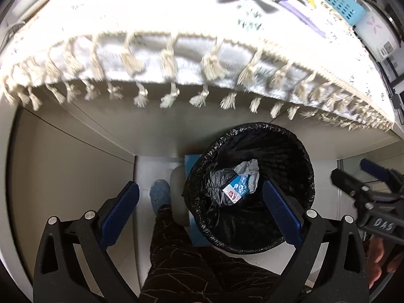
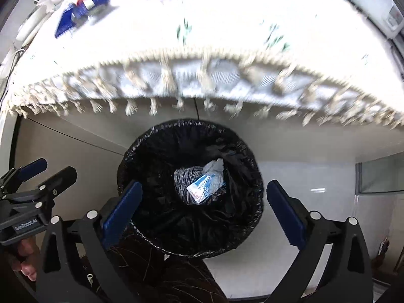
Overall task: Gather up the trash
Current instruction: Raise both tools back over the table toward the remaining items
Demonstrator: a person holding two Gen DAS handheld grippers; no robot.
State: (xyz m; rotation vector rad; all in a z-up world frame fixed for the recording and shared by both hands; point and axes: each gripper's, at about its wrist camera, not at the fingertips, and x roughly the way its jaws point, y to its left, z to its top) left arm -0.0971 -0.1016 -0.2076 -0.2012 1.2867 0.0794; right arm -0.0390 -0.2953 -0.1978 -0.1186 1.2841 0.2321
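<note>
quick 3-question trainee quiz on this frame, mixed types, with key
1. True or false: the right tongs hold a wrapper.
2. What lies in the bin? A) a blue-and-white packet and crumpled paper B) a bottle C) nothing
3. Fill in: litter is still on the ____ above the bin, under a fringed cloth.

Key: 1 false, both tongs (left) are open and empty. 2 A. 3 table.
</note>
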